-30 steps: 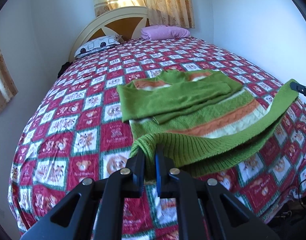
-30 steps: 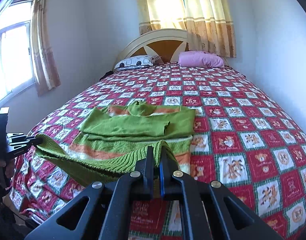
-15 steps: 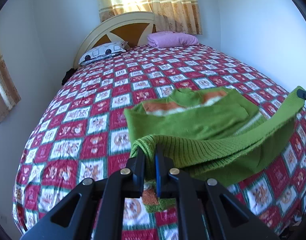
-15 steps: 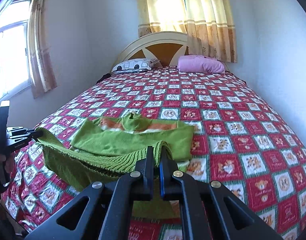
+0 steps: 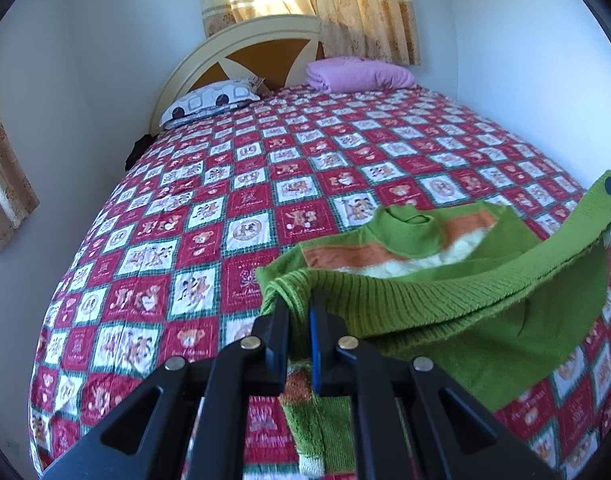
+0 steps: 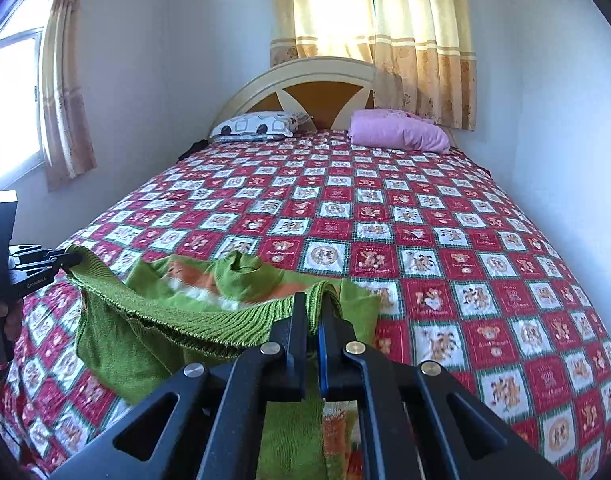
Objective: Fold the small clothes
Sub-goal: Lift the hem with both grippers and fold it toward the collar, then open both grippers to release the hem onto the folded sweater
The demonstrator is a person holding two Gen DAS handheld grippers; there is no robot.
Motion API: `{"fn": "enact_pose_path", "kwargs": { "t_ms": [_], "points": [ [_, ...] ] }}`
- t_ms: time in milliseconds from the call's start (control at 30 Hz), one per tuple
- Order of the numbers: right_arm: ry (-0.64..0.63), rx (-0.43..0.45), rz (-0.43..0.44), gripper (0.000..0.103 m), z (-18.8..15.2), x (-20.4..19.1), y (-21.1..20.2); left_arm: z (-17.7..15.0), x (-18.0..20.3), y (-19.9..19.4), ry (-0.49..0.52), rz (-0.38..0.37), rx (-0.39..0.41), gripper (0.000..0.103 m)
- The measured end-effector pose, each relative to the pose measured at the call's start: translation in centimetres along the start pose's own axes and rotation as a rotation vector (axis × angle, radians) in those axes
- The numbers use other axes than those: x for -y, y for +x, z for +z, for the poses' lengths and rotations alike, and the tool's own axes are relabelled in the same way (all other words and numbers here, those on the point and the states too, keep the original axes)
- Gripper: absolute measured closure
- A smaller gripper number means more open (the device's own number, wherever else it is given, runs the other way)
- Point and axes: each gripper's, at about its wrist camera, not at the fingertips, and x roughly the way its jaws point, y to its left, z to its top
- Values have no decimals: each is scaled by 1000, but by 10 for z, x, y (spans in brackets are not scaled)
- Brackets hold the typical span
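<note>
Sweater (image 5: 457,308), green knit with orange and cream stripes, at near end of bed, over red patchwork bedspread (image 5: 289,184). Ribbed hem lifted off the bedspread and stretched as a band between the two grippers; collar and chest lie flat just beyond it, slightly blurred in right wrist view. Left gripper (image 5: 299,308) pinches hem's left corner, jaws nearly together with knit fabric between them. Right gripper (image 6: 313,312) pinches hem's right corner the same way, jaws narrow, cloth bunched over the tips. Lower body of sweater hangs in a fold beneath the raised band. From right wrist view, left gripper shows at far left edge, gripped by a hand (image 6: 1,316). At far end: patterned pillow (image 5: 211,100) on left, folded pink blanket (image 5: 357,74) on right, cream headboard (image 5: 241,44), yellow curtains (image 6: 381,32) behind.
</note>
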Motion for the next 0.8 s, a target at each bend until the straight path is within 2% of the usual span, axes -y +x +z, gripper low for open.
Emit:
{"fn": "enact_pose_path", "kwargs": {
  "t_ms": [200,300,367,400,433,500,567,667,800],
  "points": [
    [24,-98,-6,100,10,11,72,11,3,64,12,14,-91,92],
    [76,-191,24,100,5,25,126,10,0,106,-22,66,-134,84],
    [125,-225,6,97,-1,39,155,7,-4,118,-31,129,-145,73],
    [131,-237,-1,85,-3,44,163,5,-8,119,-54,134,-143,60],
    [135,-239,-6,59,-5,47,167,2,-14,116,-83,121,-135,46],
    [157,-221,9,37,-12,55,164,-2,-22,106,-108,111,-103,31],
    [157,-220,1,37,-19,62,160,-7,-25,93,-92,133,-55,30],
    [124,-238,16,37,-24,63,165,-7,-21,90,-69,76,-44,30],
    [83,-261,31,37,-22,58,177,-4,2,102,14,57,-35,30]
  ]
}}
